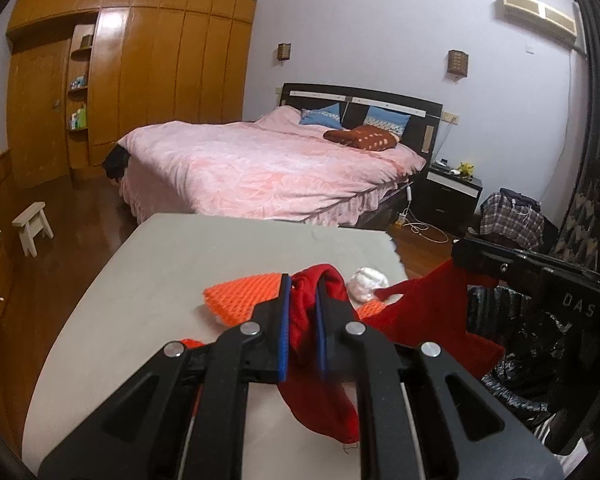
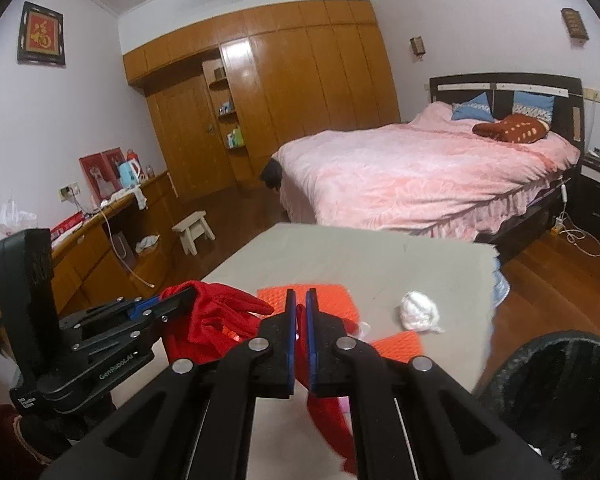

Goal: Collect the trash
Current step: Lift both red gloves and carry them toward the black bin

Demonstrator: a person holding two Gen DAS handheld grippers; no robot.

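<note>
A red plastic bag point(image 1: 420, 320) hangs stretched between both grippers above a grey table point(image 1: 220, 248). My left gripper point(image 1: 303, 304) is shut on one red edge; it shows in the right wrist view point(image 2: 172, 304) at the left. My right gripper point(image 2: 300, 312) is shut on the other red edge point(image 2: 328, 420); it shows in the left wrist view point(image 1: 540, 276) at the right. On the table lie orange mesh pieces point(image 1: 240, 300) point(image 2: 332, 300) point(image 2: 400, 344) and a crumpled white wad point(image 1: 366, 284) point(image 2: 418, 312).
A black bin with a black liner point(image 2: 560, 392) point(image 1: 512, 360) stands right of the table. Beyond the table are a bed with a pink cover point(image 2: 420, 172), a wooden wardrobe point(image 2: 300, 92), a small stool point(image 2: 194, 232) and a long wooden sideboard point(image 2: 100, 240) at the left.
</note>
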